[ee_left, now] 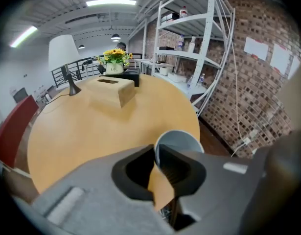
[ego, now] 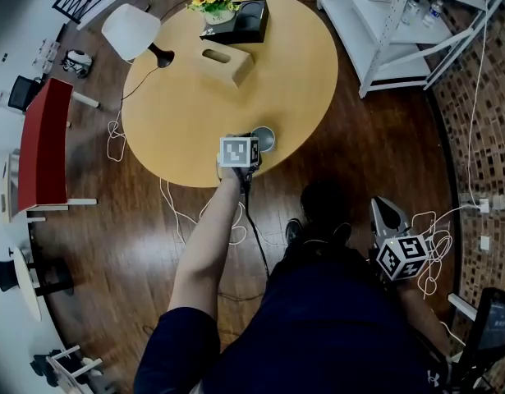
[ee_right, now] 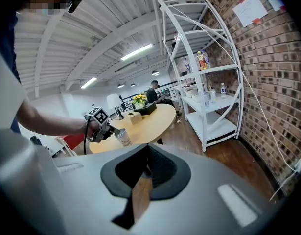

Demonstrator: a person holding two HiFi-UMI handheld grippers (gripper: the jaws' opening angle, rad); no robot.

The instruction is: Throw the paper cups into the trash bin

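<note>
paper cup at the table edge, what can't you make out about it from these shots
- Wall and base of the paper cup: left gripper view, hidden behind the left gripper; only the rim and part of the inside show.
- Most of the cup: head view, covered by the marker cube.
- Cup's print: right gripper view, too small.

Overhead head view, low gripper views, all sharing the round table (ego: 186,121)
</note>
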